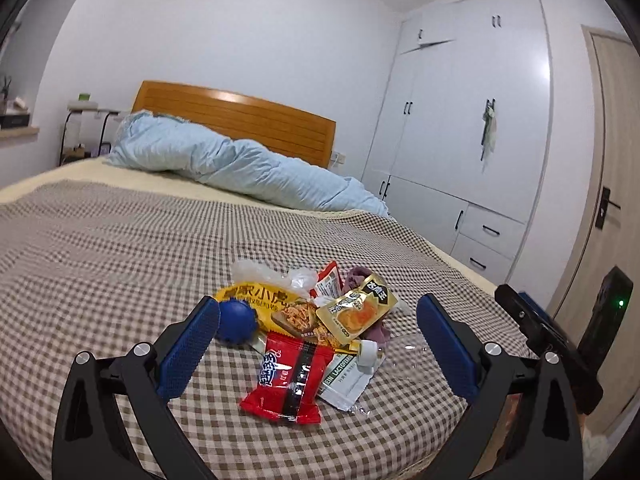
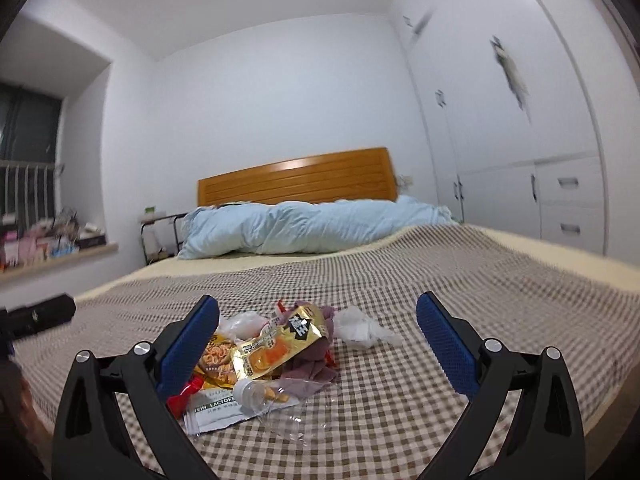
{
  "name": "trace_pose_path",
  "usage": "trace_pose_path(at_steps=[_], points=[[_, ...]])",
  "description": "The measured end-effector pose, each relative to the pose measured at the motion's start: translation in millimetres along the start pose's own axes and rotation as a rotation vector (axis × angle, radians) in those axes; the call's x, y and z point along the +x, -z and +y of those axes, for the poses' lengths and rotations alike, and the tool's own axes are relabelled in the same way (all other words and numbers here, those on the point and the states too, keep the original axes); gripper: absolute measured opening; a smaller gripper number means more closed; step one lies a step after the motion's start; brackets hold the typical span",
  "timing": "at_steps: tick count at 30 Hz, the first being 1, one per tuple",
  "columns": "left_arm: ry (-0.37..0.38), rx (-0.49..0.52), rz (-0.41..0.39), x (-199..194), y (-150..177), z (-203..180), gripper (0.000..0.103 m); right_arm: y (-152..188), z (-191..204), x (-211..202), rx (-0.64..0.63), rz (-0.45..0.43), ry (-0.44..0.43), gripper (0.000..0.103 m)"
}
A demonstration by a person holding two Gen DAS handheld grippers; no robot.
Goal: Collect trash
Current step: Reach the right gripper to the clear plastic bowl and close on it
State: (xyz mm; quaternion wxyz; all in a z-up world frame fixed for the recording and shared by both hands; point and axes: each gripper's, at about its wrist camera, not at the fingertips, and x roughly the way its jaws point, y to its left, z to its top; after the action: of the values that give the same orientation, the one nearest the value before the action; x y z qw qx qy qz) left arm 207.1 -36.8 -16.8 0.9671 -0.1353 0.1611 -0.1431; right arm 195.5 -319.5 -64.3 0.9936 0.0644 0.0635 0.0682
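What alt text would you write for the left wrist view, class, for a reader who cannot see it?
The open left gripper hovers over a pile of trash on a checked bedspread: a red snack packet nearest, a gold wrapper, a yellow packet and a blue ball. Behind lie a pale blue duvet, a wooden headboard and white wardrobes.

White walls, wooden headboard, checked bedspread, wardrobe

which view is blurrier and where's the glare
Right wrist view is blurrier: the wardrobe handles smear into streaks and the windowsill clutter is soft, though the gold packet stays fairly sharp. Left wrist view is crisp, with glare on the headboard and a bright sheen on the wardrobe door. Both bend straight lines, fisheye style.
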Motion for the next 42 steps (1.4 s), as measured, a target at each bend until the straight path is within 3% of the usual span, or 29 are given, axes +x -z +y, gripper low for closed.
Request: trace_pose_path(at_steps=[10,19,33,42], points=[[0.008,0.014,0.064,26,16,-5,0.096,11,9,3,-0.016,0.03,0.054,0.095],[-0.031,0.091,0.065,22,24,-14,0.096,20,9,7,-0.012,0.08,0.051,0.095],[-0.054,0.109,0.097,25,35,-13,0.096,23,15,2,-0.048,0.089,0.033,0.095],[-0.051,0.108,0.109,28,37,-15,0.096,41,1,39,0.041,0.27,0.057,0.095]])
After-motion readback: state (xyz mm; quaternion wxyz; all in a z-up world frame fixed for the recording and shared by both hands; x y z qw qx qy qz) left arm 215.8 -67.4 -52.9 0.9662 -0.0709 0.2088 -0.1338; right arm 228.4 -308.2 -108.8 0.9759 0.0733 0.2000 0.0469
